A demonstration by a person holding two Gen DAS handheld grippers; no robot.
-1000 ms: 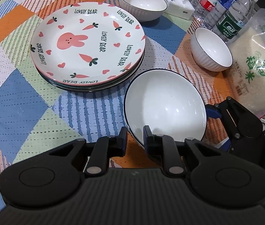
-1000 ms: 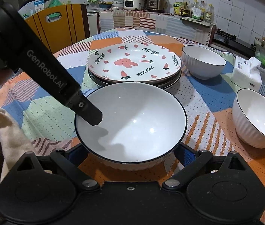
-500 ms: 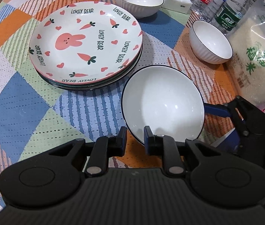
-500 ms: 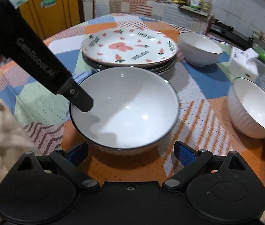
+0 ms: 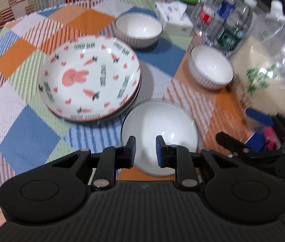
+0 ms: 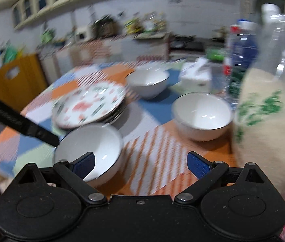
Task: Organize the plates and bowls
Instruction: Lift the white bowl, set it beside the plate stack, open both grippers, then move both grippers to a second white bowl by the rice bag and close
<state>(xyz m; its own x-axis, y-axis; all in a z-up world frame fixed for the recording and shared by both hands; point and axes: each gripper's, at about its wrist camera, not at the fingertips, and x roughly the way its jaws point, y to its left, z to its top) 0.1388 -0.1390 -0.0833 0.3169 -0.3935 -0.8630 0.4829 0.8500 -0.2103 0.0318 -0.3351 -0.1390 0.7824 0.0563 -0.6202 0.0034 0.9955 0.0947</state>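
The nearest bowl [image 5: 159,133] sat on the tabletop [image 5: 31,133], at five o'clock from the plate stack [image 5: 89,84]. Left tool [image 5: 144,151] was opening, empty; right tool [image 6: 140,162] gaped wide, empty. Bowl-stacking likely followed, requiring a rim grip.

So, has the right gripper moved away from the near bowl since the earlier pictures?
Yes. The right gripper has swung right: the near bowl, formerly centred between its open jaws, now sits at its left finger.

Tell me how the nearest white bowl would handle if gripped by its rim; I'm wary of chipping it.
The nearest white bowl looks like glazed ceramic, so probably rigid, fairly heavy and chippable. Its glossy inside reflects light, so pads may slip on the rim. It sits upright on the tablecloth, with a round body, so a rim push would likely tip or slide it.
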